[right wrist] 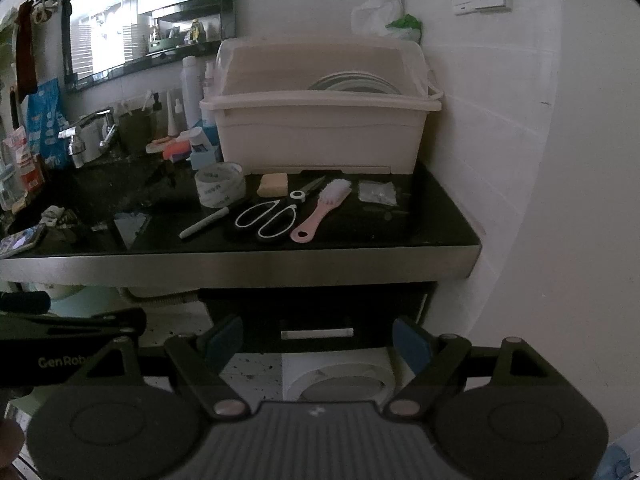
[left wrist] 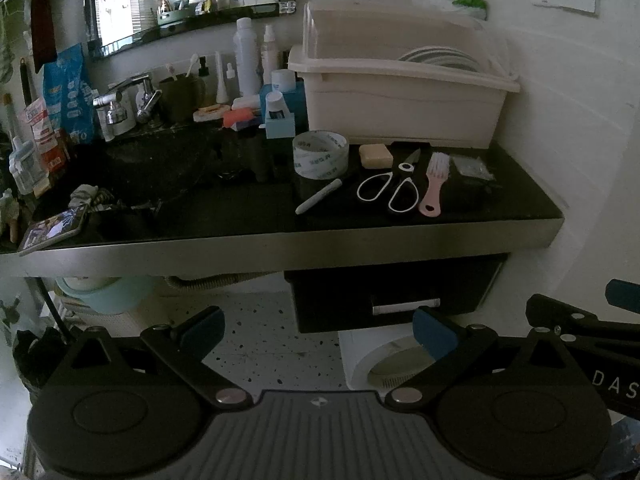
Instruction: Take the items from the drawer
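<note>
Black drawer (right wrist: 316, 320) closed under table (right wrist: 240, 264), white handle (right wrist: 317, 333) at 12 o'clock between right gripper (right wrist: 318, 344) jaws, spread for pull. Left gripper (left wrist: 318, 330) jaws spread, empty, standing by.

Dim scene in both views, low light with a cool cast. The brightest patch is the mirror (left wrist: 188, 0), reflecting daylight from a window, and it's nearly blown out. The white wall (right wrist: 500, 140) picks up soft light, while the dark surface (left wrist: 240, 208) swallows detail and carries faint reflections. Under it, the drawer (right wrist: 316, 320) sits in deep shadow. Strong fisheye bending at the edges, black corners, slight softness and noise throughout.
</note>
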Available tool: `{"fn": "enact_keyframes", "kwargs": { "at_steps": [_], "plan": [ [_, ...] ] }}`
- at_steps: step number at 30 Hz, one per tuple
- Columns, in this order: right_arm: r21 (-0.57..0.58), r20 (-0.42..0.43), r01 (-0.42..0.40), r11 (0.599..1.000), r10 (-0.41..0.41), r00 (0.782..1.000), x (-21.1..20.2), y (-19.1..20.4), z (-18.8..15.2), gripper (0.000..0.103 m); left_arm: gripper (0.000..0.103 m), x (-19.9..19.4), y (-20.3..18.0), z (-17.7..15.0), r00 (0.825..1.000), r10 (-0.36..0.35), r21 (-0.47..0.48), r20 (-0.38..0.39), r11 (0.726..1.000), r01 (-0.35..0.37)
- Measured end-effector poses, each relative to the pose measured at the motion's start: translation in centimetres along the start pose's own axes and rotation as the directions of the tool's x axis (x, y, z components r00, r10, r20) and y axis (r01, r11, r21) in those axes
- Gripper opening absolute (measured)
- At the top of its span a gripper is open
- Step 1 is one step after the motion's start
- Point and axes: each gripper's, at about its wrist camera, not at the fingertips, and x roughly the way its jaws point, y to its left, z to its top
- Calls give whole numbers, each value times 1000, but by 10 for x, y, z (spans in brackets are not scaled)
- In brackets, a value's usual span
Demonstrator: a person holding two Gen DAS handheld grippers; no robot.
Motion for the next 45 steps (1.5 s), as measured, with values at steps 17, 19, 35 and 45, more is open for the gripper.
{"fn": "enact_keyframes", "kwargs": {
  "at_steps": [17,19,35,45],
  "plan": [
    [4,2,-2,1000,2,1000,-1,2,1,82,101,-1,2,-1,1000,0,-3,-2,1000,0],
    [4,3,-3,1000,3,1000,-2,2,1,82,101,-1,3,-1,1000,0,-2,-3,1000,0],
    [4,-1,-1,1000,1,1000,-2,4,0,82,101,-1,5,-2,1000,0,-2,-10,1000,0],
    [2,-1,2,1000,-2,1000,-6,5,-4,82,101,1,5,-2,1000,2,-3,-19,1000,-2]
  ]
}}
